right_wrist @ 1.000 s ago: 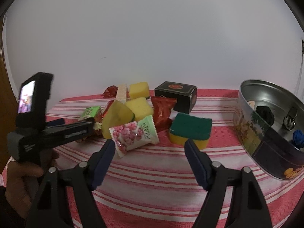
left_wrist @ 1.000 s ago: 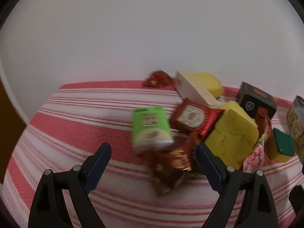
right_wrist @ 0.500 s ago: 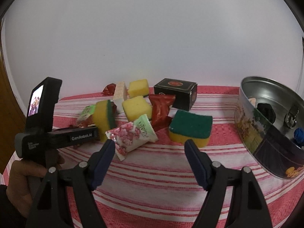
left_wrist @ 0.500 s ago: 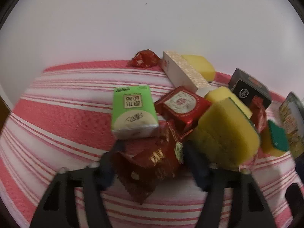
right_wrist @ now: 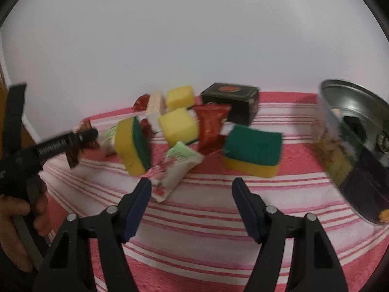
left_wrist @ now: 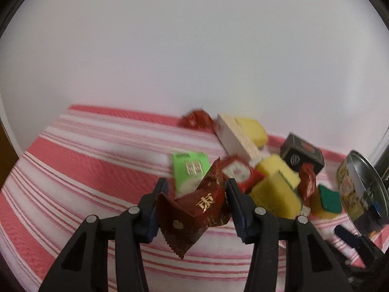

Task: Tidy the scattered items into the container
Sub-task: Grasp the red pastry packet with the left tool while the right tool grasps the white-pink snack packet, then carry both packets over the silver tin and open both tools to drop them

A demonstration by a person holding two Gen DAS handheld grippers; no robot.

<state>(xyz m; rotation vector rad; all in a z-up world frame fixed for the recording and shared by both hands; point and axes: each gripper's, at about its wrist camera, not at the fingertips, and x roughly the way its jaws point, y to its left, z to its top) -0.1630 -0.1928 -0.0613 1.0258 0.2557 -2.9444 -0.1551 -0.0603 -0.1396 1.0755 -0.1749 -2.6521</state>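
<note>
The fingers of the left gripper (left_wrist: 195,200) have just been closing, and they now clench a dark red snack packet (left_wrist: 194,209) between the blue pads. One second ago this packet lay flat on the striped cloth in front of the spread fingers; now it hangs crumpled between them, lifted clear of the cloth. So one more scattered thing is picked up and, in my judgement, it is ready to be carried to the tin (left_wrist: 362,192), which stands at the far right of the counter with some things already inside.

The right gripper (right_wrist: 192,194) has its fingers released, though they have just been closing a little. Nothing is pressed between them; a pink-flowered sachet (right_wrist: 170,175) lies just ahead of the left finger, near the green-topped sponge (right_wrist: 252,150).

The rest of the pile, with yellow sponges (right_wrist: 178,126), a green pack (left_wrist: 190,169) and a black box (right_wrist: 231,102), lies on the cloth.

The left gripper points downward and forward, held by a hand (right_wrist: 14,209) at the left edge of the right wrist view. The right gripper also tilts down toward the cloth.
</note>
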